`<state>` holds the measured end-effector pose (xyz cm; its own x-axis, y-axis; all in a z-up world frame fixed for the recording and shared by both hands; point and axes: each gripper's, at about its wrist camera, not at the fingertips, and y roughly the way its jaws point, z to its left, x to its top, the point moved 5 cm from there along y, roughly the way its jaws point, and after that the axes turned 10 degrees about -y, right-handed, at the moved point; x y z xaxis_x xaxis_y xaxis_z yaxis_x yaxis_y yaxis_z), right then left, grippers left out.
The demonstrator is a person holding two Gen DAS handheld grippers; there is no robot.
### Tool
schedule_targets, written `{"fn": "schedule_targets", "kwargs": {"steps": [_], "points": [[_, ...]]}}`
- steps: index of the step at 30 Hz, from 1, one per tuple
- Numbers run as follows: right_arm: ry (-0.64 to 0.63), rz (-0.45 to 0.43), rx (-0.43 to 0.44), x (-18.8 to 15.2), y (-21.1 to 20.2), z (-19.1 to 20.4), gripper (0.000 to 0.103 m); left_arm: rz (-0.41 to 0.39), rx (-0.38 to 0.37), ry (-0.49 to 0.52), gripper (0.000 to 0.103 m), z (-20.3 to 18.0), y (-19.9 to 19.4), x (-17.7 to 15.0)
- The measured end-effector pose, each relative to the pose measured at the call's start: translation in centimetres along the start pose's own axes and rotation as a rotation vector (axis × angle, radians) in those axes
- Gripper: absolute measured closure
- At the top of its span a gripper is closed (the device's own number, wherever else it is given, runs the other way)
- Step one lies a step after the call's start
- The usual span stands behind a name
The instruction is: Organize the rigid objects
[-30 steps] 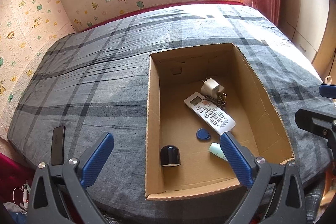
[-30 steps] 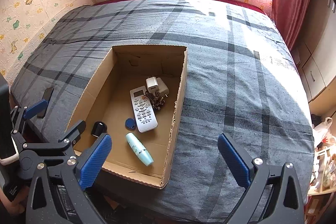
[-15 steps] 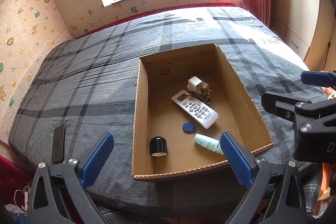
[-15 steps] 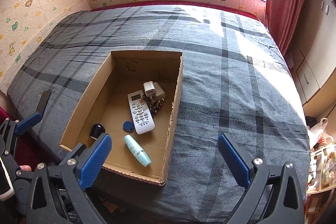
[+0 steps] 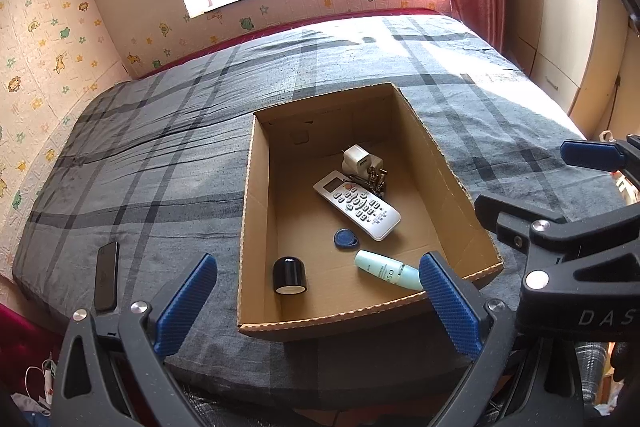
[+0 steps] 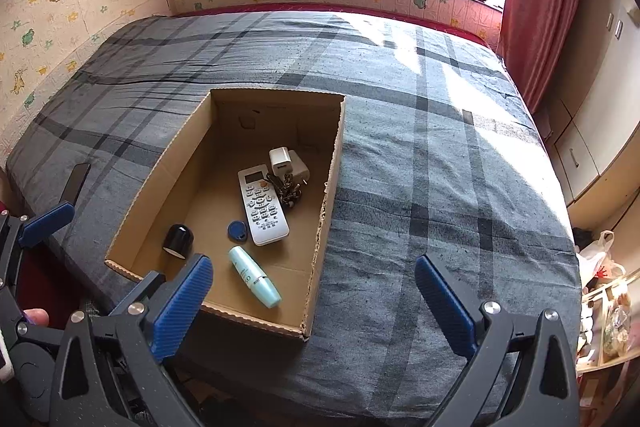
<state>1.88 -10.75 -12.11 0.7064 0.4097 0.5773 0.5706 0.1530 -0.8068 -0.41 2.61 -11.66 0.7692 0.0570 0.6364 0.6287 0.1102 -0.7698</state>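
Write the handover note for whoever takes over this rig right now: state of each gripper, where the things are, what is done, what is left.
Left gripper: open, empty, hovering at the near edge of the bed.
Right gripper: open, empty, beside it.
Open brown cardboard box on the grey plaid bed holds: white remote control, white plug adapter, bunch of keys, blue round key fob, black cylindrical cap, pale green tube.
Done: six items boxed.
Left: the black phone lies on the bedspread left of the box; probably box it if it belongs to the set.
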Motion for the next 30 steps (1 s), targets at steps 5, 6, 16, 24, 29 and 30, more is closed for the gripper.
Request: {"fn": "schedule_targets", "kwargs": {"steps": [5, 6, 16, 24, 29, 30], "points": [[-0.003, -0.008, -0.006, 0.0, -0.4, 0.2, 0.0, -0.02, 0.002, -0.002, 0.0, 0.0, -0.6, 0.2], [-0.003, -0.01, -0.006, 0.0, -0.5, 0.2, 0.0, -0.021, 0.002, -0.003, 0.0, 0.0, -0.7, 0.2], [0.005, -0.056, -0.032, 0.3, -1.7, 0.2, 0.0, -0.048, 0.009, -0.017, 0.0, 0.2, -1.6, 0.6], [0.031, -0.107, -0.067, 0.4, -3.2, 0.0, 0.0, -0.088, 0.016, -0.039, 0.0, 0.4, -2.6, 1.1], [0.043, -0.121, -0.077, 0.4, -3.7, -0.1, 0.0, -0.102, 0.014, -0.065, 0.0, 0.5, -2.9, 1.0], [0.046, -0.123, -0.081, 0.4, -3.7, -0.1, 0.0, -0.105, 0.011, -0.07, 0.0, 0.5, -3.0, 0.9]]}}
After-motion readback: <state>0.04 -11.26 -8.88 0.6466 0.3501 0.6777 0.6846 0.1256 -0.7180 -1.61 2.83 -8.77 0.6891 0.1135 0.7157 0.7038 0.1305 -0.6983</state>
